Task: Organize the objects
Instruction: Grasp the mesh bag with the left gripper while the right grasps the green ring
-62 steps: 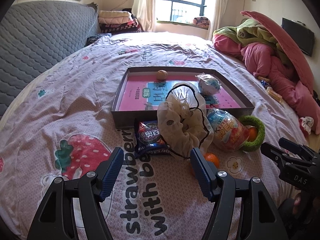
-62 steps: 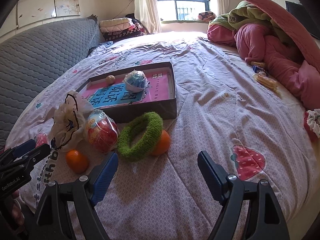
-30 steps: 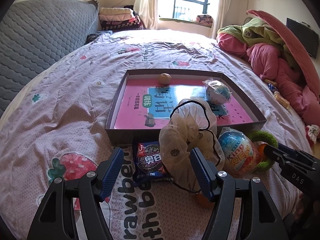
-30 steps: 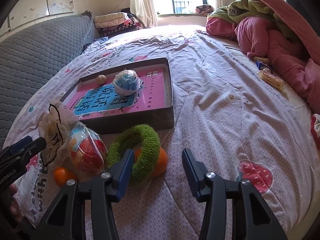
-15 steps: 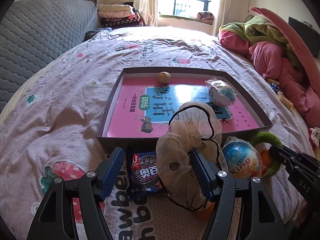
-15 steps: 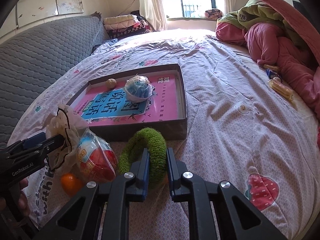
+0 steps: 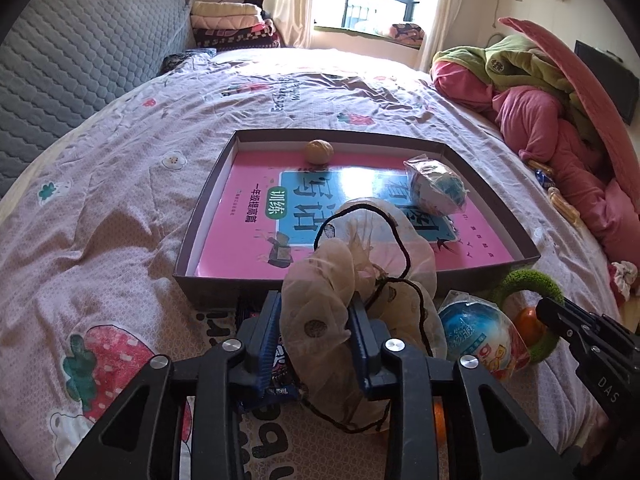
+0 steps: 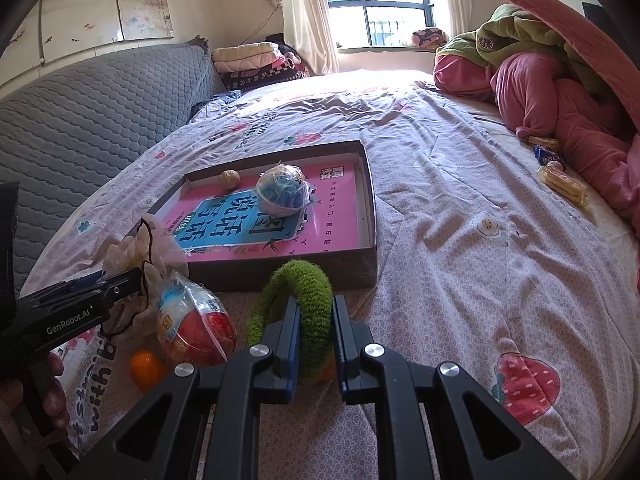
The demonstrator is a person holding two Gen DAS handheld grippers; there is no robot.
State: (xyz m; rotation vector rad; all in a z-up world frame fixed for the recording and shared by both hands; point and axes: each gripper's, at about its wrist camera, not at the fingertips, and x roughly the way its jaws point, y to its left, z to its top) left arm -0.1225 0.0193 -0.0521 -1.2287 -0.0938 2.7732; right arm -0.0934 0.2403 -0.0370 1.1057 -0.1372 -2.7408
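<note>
Left claw (image 7: 314,334) just closed on sheer scrunchie (image 7: 360,280); right claw (image 8: 316,334) clamped on green fuzzy ring (image 8: 304,296).
Both soft, light and squashy: pinch a gathered fold or the ring's band. Box (image 7: 208,280) lies just ahead of both claws on the bed.

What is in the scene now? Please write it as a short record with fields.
place: bed with strawberry-print cover
box: shallow box with a pink book inside
in box: walnut, wrapped blue ball
left hand-held gripper: jaws just closing, pressing on beige hair tie
right hand-held gripper: shut on green ring
loose in front of box: toy egg, orange, cookie packet
</note>
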